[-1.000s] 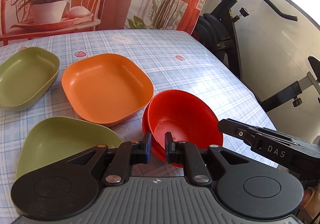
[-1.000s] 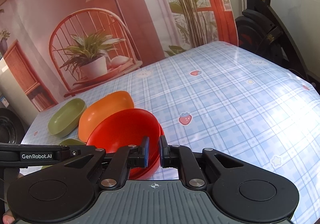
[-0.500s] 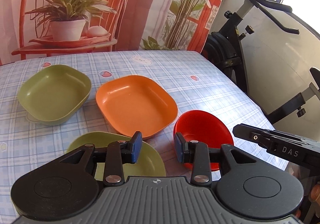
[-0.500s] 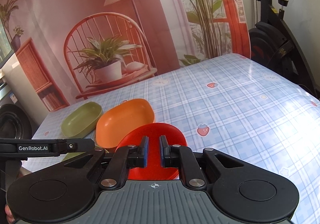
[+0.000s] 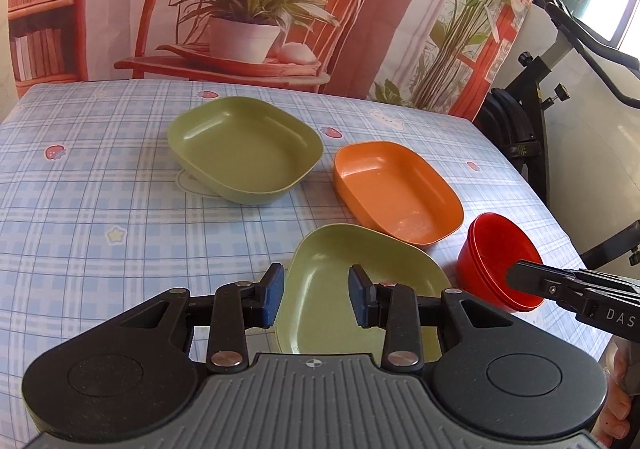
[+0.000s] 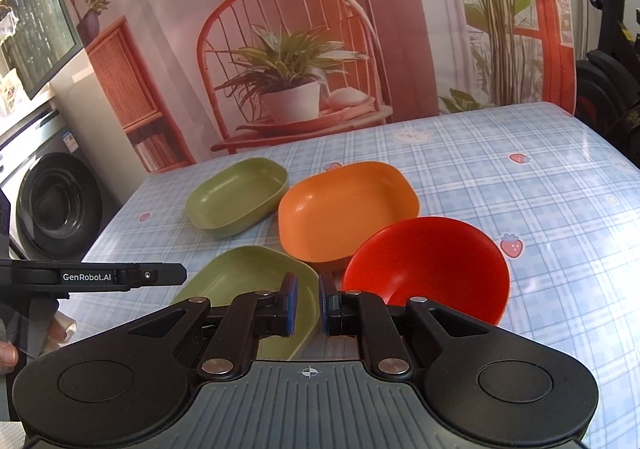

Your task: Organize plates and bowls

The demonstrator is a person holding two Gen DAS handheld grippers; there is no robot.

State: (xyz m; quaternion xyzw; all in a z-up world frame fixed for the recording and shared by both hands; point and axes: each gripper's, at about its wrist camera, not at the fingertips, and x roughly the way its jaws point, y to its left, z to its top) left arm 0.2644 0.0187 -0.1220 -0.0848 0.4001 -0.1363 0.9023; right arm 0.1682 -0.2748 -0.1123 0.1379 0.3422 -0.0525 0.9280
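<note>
The table (image 5: pixel 100 177), under a glossy checked cloth, carries four dishes close together near its right front corner. The far green dish (image 5: pixel 244 155) is deepest and largest, tilted a little on its base. Just right of it sits the orange dish (image 5: pixel 396 193), and in front of both lies the near green dish (image 5: pixel 352 289), shallow and rounded. Smallest is the red bowl (image 5: pixel 500 261), at the right edge of the group; a double line at its rim suggests two bowls nested, though I cannot be sure.

All look like thin moulded plastic: light, stiff, smooth and slick, unlikely to break but quick to slide on the shiny cloth or swing in a pinch. The rim wall is the sensible hold, one finger inside and one outside, at the side nearest the hand.

The left gripper (image 5: pixel 316 295) hangs with jaws wide and empty above the near green dish's near rim. The right gripper (image 6: pixel 308 307) has its jaws narrow, a small gap between the pads, holding nothing that I can see, just left of the red bowl.
</note>
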